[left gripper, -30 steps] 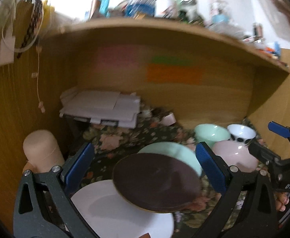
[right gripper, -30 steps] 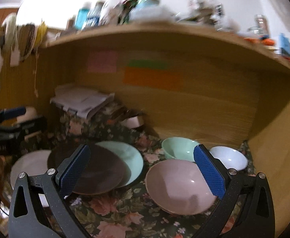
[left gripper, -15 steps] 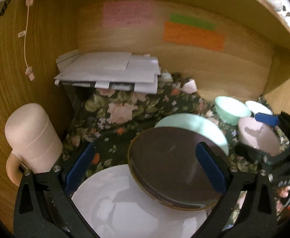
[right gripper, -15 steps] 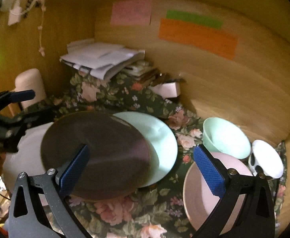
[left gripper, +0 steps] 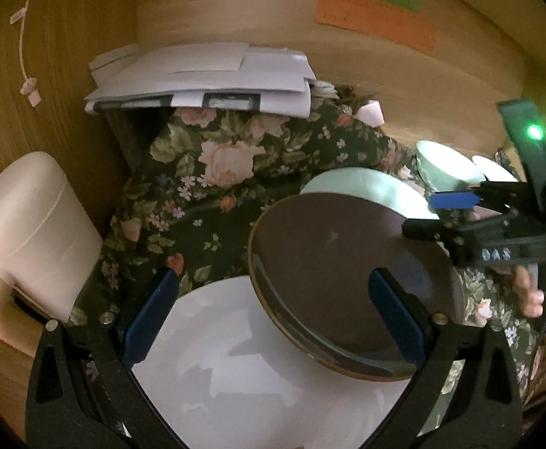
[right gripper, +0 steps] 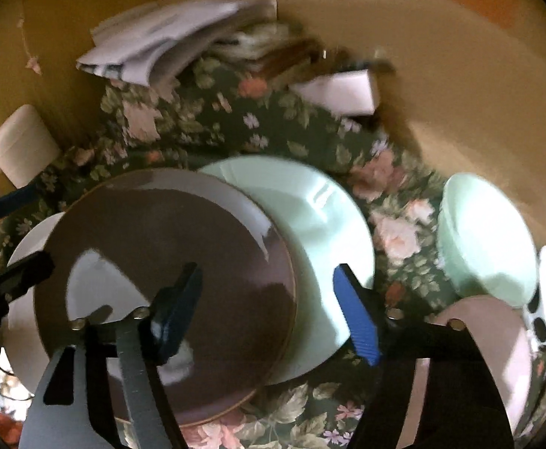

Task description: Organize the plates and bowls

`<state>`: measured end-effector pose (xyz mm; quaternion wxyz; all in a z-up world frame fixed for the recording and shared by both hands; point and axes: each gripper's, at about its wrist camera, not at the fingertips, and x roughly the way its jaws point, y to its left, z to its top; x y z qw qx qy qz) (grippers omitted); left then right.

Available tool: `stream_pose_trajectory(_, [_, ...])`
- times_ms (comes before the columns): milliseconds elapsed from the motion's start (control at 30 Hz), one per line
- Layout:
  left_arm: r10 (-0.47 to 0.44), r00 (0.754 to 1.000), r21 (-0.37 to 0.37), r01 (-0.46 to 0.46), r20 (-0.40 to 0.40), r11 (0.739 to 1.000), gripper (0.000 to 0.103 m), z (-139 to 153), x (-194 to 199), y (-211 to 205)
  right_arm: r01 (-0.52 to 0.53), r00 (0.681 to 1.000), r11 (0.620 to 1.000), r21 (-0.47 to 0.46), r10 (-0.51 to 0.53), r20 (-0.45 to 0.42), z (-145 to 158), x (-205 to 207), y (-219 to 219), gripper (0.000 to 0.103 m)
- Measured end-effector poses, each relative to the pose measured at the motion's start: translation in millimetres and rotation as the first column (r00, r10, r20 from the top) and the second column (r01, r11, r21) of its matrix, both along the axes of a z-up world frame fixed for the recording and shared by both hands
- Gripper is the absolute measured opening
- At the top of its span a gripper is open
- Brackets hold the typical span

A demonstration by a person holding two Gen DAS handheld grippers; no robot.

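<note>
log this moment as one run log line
left gripper: open over white plate | right gripper: open over brown plate | nothing held

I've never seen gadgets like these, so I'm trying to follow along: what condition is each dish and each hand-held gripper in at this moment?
Round dark brown plate: lies overlapping two other plates.
Round mint green plate: flat, partly under the brown plate.
Round white plate: flat, partly covered.
Mint green bowl: upright, empty.
Pink bowl: upright, empty.
Left hand-held gripper: open, holding nothing.
Right hand-held gripper: open, holding nothing.
</note>
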<state>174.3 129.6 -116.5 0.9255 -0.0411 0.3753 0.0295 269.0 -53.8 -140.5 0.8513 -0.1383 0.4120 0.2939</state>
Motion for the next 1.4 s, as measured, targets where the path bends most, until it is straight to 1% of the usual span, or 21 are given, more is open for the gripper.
stream_pose_trajectory(67, [-0.012, 1.000, -0.016, 0.012, -0.003, 1.000, 0.098, 0, 0, 1, 0.004, 0.999, 1.000, -0.005, -0.004, -0.047, -4, 8, 0, 0.048])
stream_pose_trajectory(133, [-0.022, 1.000, -0.020, 0.022, -0.018, 1.000, 0.086, -1, 1, 0, 0.009, 0.998, 1.000, -0.016, -0.010, -0.065, -6, 12, 0, 0.045])
stream_pose_trajectory(200, [-0.030, 0.999, -0.025, 0.029, -0.036, 0.999, 0.084, -2, 3, 0, 0.000, 0.997, 1.000, -0.031, -0.003, -0.076, -8, 14, 3, 0.040])
stream_pose_trajectory(267, [-0.032, 0.998, -0.029, 0.030, -0.046, 0.999, 0.082, -3, 3, 0, -0.008, 0.996, 0.999, -0.039, 0.005, -0.087, -10, 14, 6, 0.039])
stream_pose_trajectory(333, [-0.033, 0.998, -0.032, 0.031, -0.054, 0.999, 0.076, -4, 4, 0, -0.011, 0.995, 0.999, -0.041, 0.006, -0.103, -11, 15, 7, 0.038])
stream_pose_trajectory(367, [-0.031, 0.998, -0.036, 0.029, -0.060, 0.999, 0.075, -5, 4, 1, -0.009, 0.994, 0.999, -0.041, 0.004, -0.109, -12, 15, 7, 0.038])
stream_pose_trajectory(467, [-0.029, 0.996, -0.067, 0.023, -0.084, 0.997, 0.066, -8, 4, 4, 0.003, 0.991, 0.999, -0.043, -0.009, -0.135, -17, 17, 6, 0.036])
stream_pose_trajectory(500, [-0.029, 0.996, -0.073, 0.023, -0.090, 0.997, 0.061, -9, 4, 5, 0.005, 0.990, 0.999, -0.037, -0.010, -0.140, -18, 18, 6, 0.035])
stream_pose_trajectory(533, [-0.030, 0.995, -0.076, 0.023, -0.094, 0.997, 0.059, -9, 4, 4, 0.006, 0.987, 0.999, -0.039, -0.012, -0.159, -18, 17, 5, 0.034])
stream_pose_trajectory(700, [-0.031, 0.994, -0.080, 0.022, -0.106, 0.997, 0.059, -13, 0, 4, 0.011, 0.989, 0.999, -0.036, -0.016, -0.149, -20, 13, 4, 0.033])
stream_pose_trajectory(833, [-0.018, 0.991, -0.092, 0.006, -0.131, 0.996, 0.059, -17, -3, 8, 0.012, 0.989, 1.000, -0.024, -0.016, -0.145, -19, 6, 1, 0.033])
stream_pose_trajectory(900, [-0.016, 0.991, -0.113, 0.001, -0.130, 0.994, 0.059, -18, -6, 11, 0.012, 0.990, 1.000, -0.015, -0.014, -0.139, -19, 2, -1, 0.033])
stream_pose_trajectory(1000, [-0.014, 0.992, -0.122, -0.002, -0.127, 0.993, 0.058, -17, -11, 12, 0.003, 0.989, 1.000, 0.009, -0.002, -0.146, -19, -7, -3, 0.033])
stream_pose_trajectory(1067, [-0.015, 0.992, -0.127, -0.002, -0.128, 0.992, 0.056, -16, -13, 12, -0.005, 0.989, 1.000, 0.021, 0.008, -0.145, -18, -14, -3, 0.033])
stream_pose_trajectory(1200, [-0.011, 0.991, -0.140, -0.007, -0.134, 0.990, 0.046, -16, -14, 13, -0.026, 0.991, 0.999, 0.043, 0.031, -0.128, -16, -29, -2, 0.033])
stream_pose_trajectory(1233, [-0.009, 0.991, -0.143, -0.011, -0.134, 0.990, 0.042, -17, -15, 13, -0.031, 0.991, 0.998, 0.056, 0.038, -0.129, -16, -27, -2, 0.033])
stream_pose_trajectory(1300, [-0.002, 0.991, -0.148, -0.019, -0.137, 0.989, 0.039, -18, -15, 14, -0.042, 0.990, 0.996, 0.083, 0.053, -0.131, -14, -32, -3, 0.033])
stream_pose_trajectory(1400, [0.018, 0.991, -0.154, -0.039, -0.135, 0.987, 0.039, -20, -16, 19, -0.055, 0.991, 0.995, 0.086, 0.065, -0.117, -13, -36, -2, 0.033])
